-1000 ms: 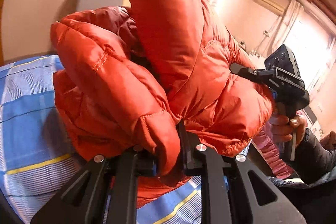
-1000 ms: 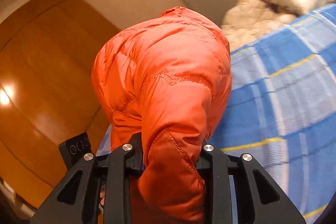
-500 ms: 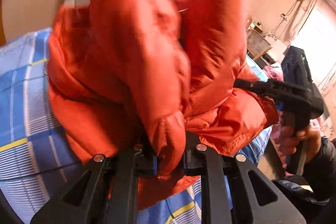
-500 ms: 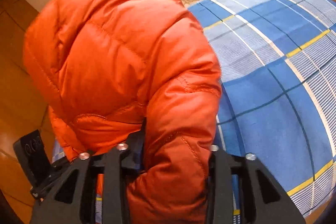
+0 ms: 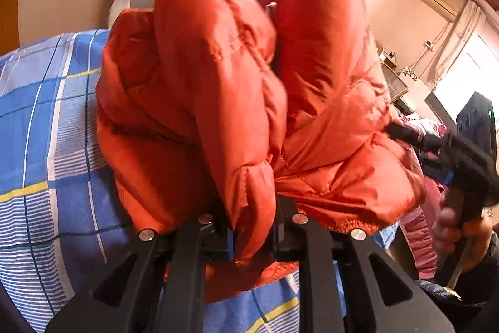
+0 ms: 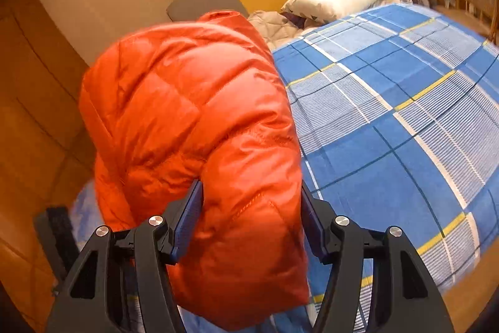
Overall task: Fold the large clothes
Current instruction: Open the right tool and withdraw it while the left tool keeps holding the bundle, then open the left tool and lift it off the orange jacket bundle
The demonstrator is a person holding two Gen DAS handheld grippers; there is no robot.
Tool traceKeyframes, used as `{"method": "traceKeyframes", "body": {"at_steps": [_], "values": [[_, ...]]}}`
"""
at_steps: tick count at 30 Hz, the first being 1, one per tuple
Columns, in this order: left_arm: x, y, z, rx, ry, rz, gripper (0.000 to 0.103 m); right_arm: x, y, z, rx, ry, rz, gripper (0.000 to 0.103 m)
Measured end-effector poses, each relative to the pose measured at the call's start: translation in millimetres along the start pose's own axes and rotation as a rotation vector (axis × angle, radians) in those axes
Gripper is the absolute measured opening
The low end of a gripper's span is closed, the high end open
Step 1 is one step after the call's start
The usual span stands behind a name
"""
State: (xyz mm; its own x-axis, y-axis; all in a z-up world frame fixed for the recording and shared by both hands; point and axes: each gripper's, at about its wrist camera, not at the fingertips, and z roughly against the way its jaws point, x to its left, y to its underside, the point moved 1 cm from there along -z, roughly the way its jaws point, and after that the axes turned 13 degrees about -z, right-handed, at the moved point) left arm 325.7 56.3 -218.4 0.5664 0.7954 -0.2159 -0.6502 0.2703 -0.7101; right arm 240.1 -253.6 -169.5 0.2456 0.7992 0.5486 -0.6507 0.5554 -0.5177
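Currently, my left gripper (image 5: 251,227) is clamped on the orange puffer jacket (image 5: 249,102) above the blue plaid bedspread (image 5: 40,130). My right gripper (image 6: 251,220) has just been opening, jaws apart with jacket between.

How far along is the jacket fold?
Done: the orange puffer jacket is bunched double over the blue plaid bedspread. In hand: the left gripper pinches a fold; the right gripper has just been opening around it. Left: setting it down flat, releasing.
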Motion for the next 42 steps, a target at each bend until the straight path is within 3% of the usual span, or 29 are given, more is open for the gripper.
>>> {"method": "traceKeyframes", "body": {"at_steps": [3, 6, 10, 13, 15, 21, 24, 32, 35, 38, 39, 42], "values": [[-6, 2, -12, 0.004, -0.027, 0.0, 0.016, -5, 3, -19, 0.006, 0.053, 0.023, 0.063], [-17, 2, -9, 0.011, -0.073, -0.034, 0.017, -7, -2, -13, 0.013, 0.06, 0.037, 0.063], [-21, -1, 0, -0.002, -0.07, 0.008, 0.019, -5, -3, 1, -0.012, 0.078, 0.063, 0.066], [-29, 0, 7, -0.013, -0.09, 0.005, 0.023, -5, -4, 11, -0.036, 0.093, 0.073, 0.066], [-34, 0, 12, -0.02, -0.118, -0.001, 0.029, -5, -3, 22, -0.068, 0.104, 0.069, 0.075], [-48, 4, 23, -0.031, -0.225, -0.021, 0.043, 7, 10, 50, -0.125, 0.138, 0.123, 0.075], [-54, 1, 37, -0.043, -0.249, -0.025, 0.044, 12, 23, 52, -0.115, 0.148, 0.152, 0.075], [-62, 5, 50, -0.054, -0.226, -0.072, 0.048, 20, 43, 66, -0.114, 0.15, 0.181, 0.075], [-63, 6, 56, -0.055, -0.221, -0.114, 0.054, 22, 47, 75, -0.128, 0.156, 0.186, 0.085], [-64, 6, 62, -0.068, -0.223, -0.142, 0.066, 25, 50, 85, -0.154, 0.168, 0.171, 0.087], [-65, 8, 65, -0.076, -0.222, -0.145, 0.069, 27, 52, 87, -0.164, 0.179, 0.171, 0.094], [-66, 14, 70, -0.082, -0.226, -0.143, 0.074, 31, 60, 92, -0.182, 0.19, 0.175, 0.094]]}}
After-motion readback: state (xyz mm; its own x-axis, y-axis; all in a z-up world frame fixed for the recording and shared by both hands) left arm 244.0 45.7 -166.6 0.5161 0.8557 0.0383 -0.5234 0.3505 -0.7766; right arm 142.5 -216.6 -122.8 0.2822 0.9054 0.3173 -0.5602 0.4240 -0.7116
